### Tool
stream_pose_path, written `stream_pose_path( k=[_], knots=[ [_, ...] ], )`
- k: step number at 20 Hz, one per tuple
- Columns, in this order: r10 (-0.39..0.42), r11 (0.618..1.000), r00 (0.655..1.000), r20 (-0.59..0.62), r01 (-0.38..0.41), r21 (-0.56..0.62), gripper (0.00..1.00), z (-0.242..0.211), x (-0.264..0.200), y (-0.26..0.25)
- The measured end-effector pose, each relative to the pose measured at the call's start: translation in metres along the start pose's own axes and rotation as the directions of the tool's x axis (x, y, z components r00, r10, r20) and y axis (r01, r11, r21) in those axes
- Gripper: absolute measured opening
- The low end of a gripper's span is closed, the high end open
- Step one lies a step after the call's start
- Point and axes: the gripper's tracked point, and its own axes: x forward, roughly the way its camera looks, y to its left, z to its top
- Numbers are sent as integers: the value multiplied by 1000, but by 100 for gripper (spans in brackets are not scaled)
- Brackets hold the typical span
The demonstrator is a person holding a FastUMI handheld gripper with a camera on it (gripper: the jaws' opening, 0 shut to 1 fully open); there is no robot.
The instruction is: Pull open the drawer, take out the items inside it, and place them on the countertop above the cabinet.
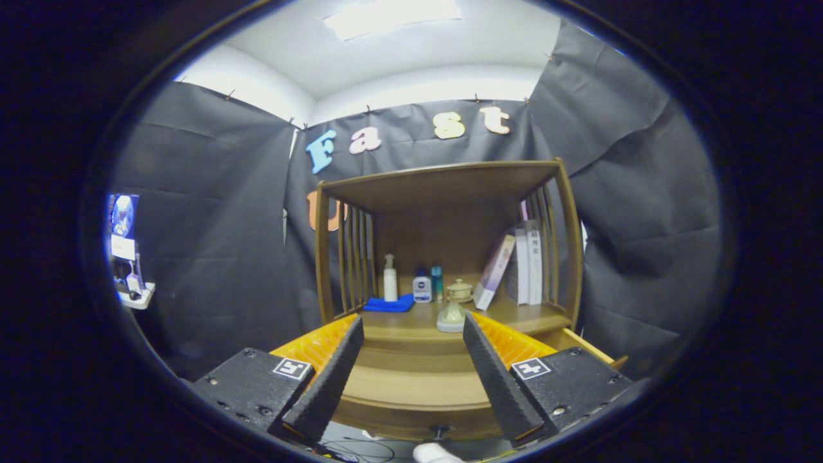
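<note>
A wooden cabinet (pixel 443 193) stands ahead of me against the black cloth wall. Its drawer (pixel 411 411) is pulled out toward me, with a small dark knob (pixel 440 429) on the front panel. The part of the drawer's inside that I see between my fingers is bare wood. My gripper (pixel 412 319) is open above the drawer and holds nothing. Just beyond the right fingertip, a pale green lidded item (pixel 452 317) rests at the front edge of the countertop (pixel 514 316).
Further back on the countertop are a blue cloth (pixel 389 303), a white pump bottle (pixel 390 278), a small jar (pixel 422 287), a teal bottle (pixel 437 281), a small lidded pot (pixel 460 290) and leaning books (pixel 521 263). Slatted sides and a top board enclose this space.
</note>
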Motion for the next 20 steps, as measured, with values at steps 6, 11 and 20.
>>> stream_pose_path(
  k=[6,11,20],
  knots=[
    [-117,993,990,-76,114,-35,98,-83,-19,-38],
    [-154,988,978,-142,152,-27,98,-140,-12,-53],
    [-175,985,966,-188,172,-34,98,-161,12,-50]
  ],
)
